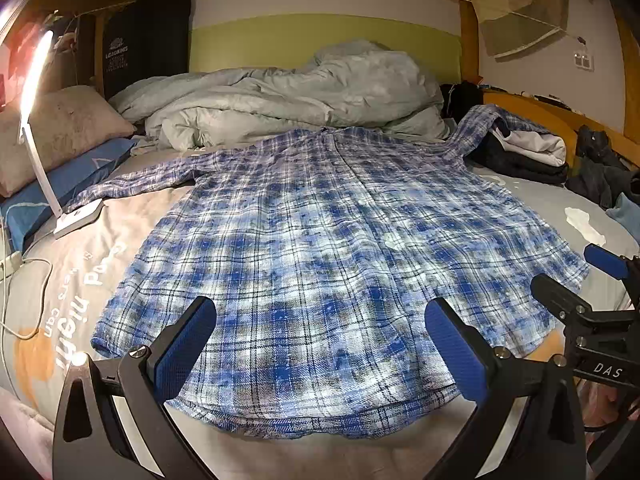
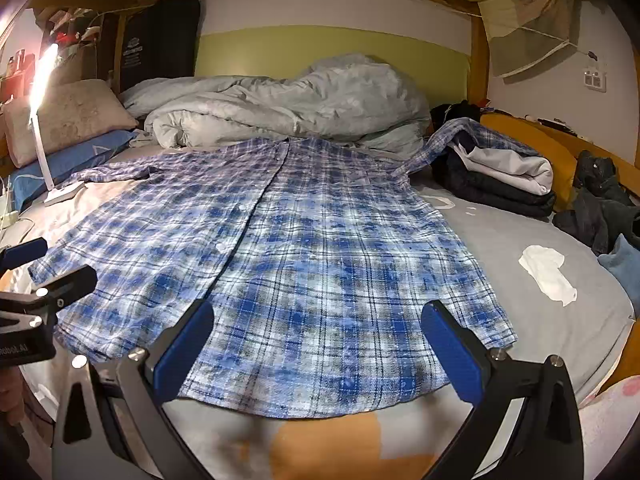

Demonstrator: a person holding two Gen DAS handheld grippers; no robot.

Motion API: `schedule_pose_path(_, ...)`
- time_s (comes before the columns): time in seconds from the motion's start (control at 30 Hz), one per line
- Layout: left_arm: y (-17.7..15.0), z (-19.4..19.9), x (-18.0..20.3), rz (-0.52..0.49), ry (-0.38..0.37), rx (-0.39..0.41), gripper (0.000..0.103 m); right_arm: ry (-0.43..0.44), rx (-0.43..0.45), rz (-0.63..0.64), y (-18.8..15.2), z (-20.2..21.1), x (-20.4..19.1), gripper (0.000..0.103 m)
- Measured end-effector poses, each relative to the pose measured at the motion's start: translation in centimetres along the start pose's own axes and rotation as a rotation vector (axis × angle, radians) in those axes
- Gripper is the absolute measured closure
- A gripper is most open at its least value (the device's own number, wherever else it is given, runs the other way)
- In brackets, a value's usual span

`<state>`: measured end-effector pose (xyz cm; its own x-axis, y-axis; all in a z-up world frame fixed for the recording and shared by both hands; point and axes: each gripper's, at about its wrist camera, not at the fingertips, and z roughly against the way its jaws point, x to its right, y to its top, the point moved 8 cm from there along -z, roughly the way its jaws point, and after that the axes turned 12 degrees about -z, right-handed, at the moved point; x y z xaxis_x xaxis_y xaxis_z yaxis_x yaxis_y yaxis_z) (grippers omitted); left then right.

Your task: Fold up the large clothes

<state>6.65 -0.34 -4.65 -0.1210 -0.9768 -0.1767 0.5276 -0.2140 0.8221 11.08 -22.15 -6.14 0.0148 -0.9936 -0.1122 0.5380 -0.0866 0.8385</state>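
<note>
While the blue-and-white plaid button-up shirt (image 1: 332, 264) lay spread flat, front up, on the grey-sheeted bed (image 2: 560, 320), no fold had started. Left gripper (image 1: 320, 344) and right gripper (image 2: 318, 340) hovered over the hem, jaws apart, empty. Next, probably: pinch a side edge or sleeve and fold inward.

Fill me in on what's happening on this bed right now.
A person holds a two-finger gripper in each hand above the near hem of a blue plaid shirt spread flat, buttoned side up, on the bed. The left gripper and right gripper are both open and hold nothing. One sleeve lies draped over a stack of folded clothes at the right, the other reaches toward a lit desk lamp. No fold has been made yet.
</note>
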Motion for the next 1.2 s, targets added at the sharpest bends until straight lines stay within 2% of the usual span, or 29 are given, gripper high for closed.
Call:
schedule_pose_path(0.37,0.38,0.38,-0.51,0.015,0.021,0.022,0.0,0.004,-0.003,-0.003,-0.01,0.11,0.0,0.0)
schedule_pose_path(1.2,0.06,0.37,0.04,0.005,0.017,0.009,0.0,-0.006,0.009,0.006,0.11,0.13,0.0,0.0)
